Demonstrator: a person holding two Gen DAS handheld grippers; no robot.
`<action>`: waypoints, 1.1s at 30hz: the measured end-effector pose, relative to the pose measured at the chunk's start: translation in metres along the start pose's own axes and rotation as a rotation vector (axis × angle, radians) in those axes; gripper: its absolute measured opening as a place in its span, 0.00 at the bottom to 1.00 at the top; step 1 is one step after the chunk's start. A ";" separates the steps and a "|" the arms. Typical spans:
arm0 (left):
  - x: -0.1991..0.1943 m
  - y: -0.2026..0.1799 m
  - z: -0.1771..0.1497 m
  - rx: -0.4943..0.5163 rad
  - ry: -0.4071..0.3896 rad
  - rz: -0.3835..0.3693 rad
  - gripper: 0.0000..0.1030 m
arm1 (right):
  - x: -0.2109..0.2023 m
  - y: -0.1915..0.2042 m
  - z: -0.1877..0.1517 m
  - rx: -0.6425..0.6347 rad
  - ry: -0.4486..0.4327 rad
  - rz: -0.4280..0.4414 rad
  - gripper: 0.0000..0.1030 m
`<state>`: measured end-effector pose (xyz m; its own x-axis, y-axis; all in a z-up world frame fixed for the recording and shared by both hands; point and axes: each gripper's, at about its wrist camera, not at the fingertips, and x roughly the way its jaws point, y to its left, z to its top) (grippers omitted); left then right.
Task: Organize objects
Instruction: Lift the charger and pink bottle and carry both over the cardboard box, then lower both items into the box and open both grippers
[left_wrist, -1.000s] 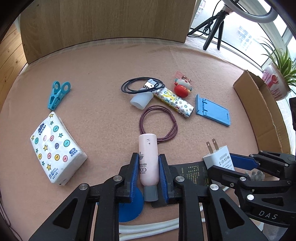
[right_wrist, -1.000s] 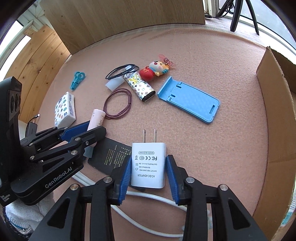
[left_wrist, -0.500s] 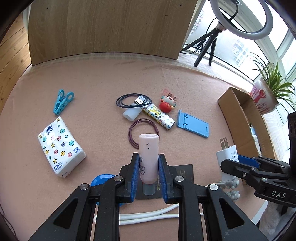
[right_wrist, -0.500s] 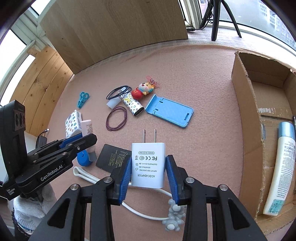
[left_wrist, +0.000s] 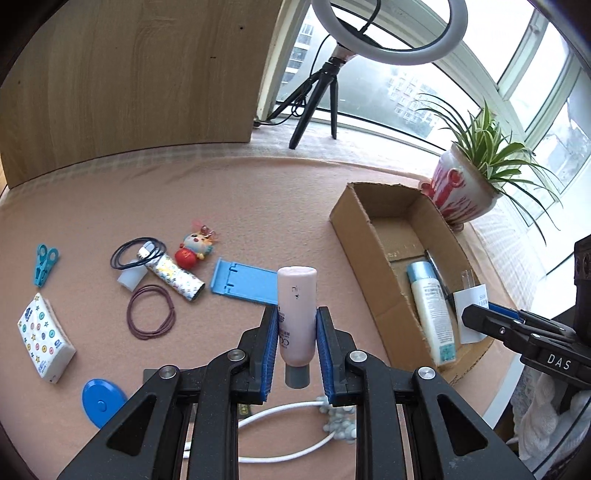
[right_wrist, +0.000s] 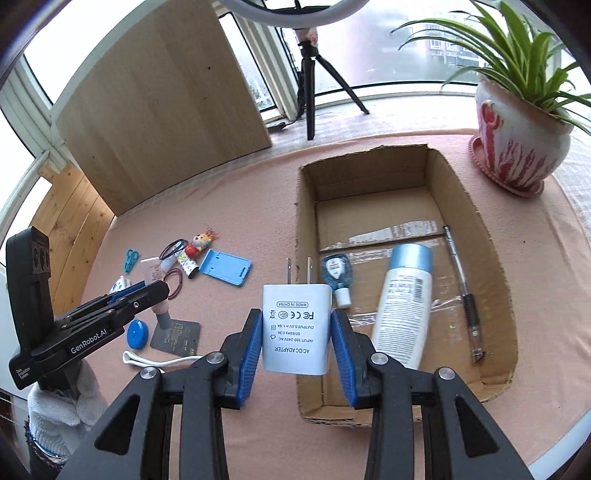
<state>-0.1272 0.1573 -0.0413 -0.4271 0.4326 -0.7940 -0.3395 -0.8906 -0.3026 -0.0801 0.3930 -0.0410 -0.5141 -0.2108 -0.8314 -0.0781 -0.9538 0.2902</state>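
Two jaws clamped: left gripper (left_wrist: 297, 321) on pink tube (left_wrist: 296, 310), right gripper (right_wrist: 295, 332) on white adapter (right_wrist: 295, 328).

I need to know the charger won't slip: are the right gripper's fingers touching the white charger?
Touching. The right wrist view shows both blue fingers pressed flat against the white charger.

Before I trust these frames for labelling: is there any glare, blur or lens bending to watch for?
Left wrist view: the windows blow out white behind the ring light, and fisheye bending curves the wooden panel; the pink tube stays sharp. Right wrist view: the print on the white plug adapter is crisp, and glare streaks the clear tape in the cardboard box.
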 end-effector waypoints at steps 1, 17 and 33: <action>0.003 -0.010 0.003 0.012 0.001 -0.010 0.21 | -0.004 -0.009 0.000 0.013 -0.007 -0.010 0.33; 0.058 -0.133 0.015 0.163 0.056 -0.104 0.21 | -0.016 -0.086 -0.007 0.093 -0.012 -0.081 0.33; 0.050 -0.110 0.010 0.102 0.049 -0.069 0.56 | -0.019 -0.085 -0.008 0.070 -0.026 -0.066 0.48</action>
<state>-0.1198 0.2780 -0.0420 -0.3593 0.4825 -0.7988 -0.4513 -0.8391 -0.3038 -0.0575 0.4765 -0.0539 -0.5280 -0.1415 -0.8374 -0.1712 -0.9480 0.2682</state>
